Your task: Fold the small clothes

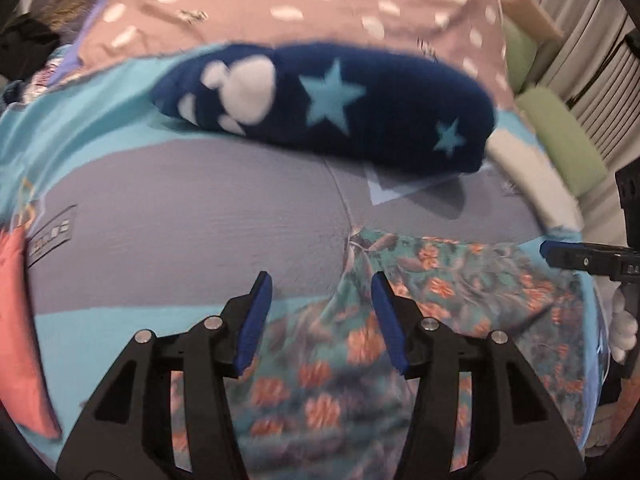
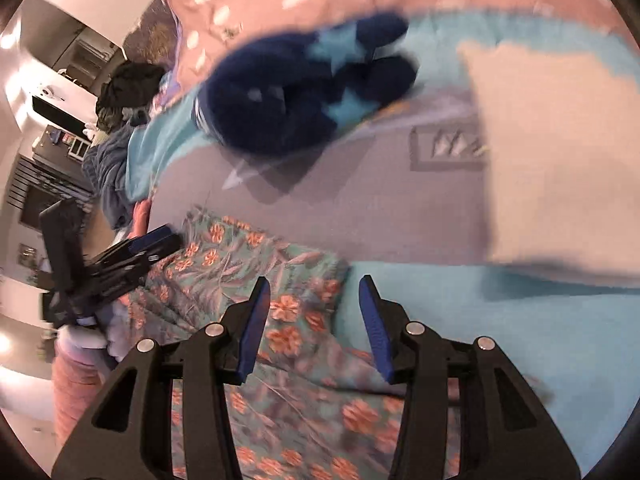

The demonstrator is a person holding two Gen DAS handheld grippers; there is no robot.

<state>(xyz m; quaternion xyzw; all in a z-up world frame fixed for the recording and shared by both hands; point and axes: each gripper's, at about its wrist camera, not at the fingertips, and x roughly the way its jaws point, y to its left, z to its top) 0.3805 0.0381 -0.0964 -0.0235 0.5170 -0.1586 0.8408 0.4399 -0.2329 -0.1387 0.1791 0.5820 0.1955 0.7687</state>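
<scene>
**Claws hang open over a flowered garment on a bed**

Both claws stand with jaws apart and nothing clamped between them. The left claw (image 1: 322, 284) hangs over the boundary between the bedspread and the cloth; the right claw (image 2: 314, 288) hangs over the garment's far right edge.

Largest in view is the bed (image 1: 180, 216), covered by a grey and turquoise bedspread. Across its far side lies a pink cover with white spots (image 1: 320, 0). In front of that sits a dark blue plush bundle with pale stars (image 1: 340, 108), apparently set aside. A cream pillow (image 2: 560, 152) lies at the right.

Nearest the cameras is the flowered garment (image 1: 440, 280), teal with orange blossoms, lying rumpled and mostly flat on the bedspread. Its placement between the two claws suggests it is the piece being folded, with each claw placed to take one side. Both pictures are blurred, so finer creases cannot be told.
</scene>
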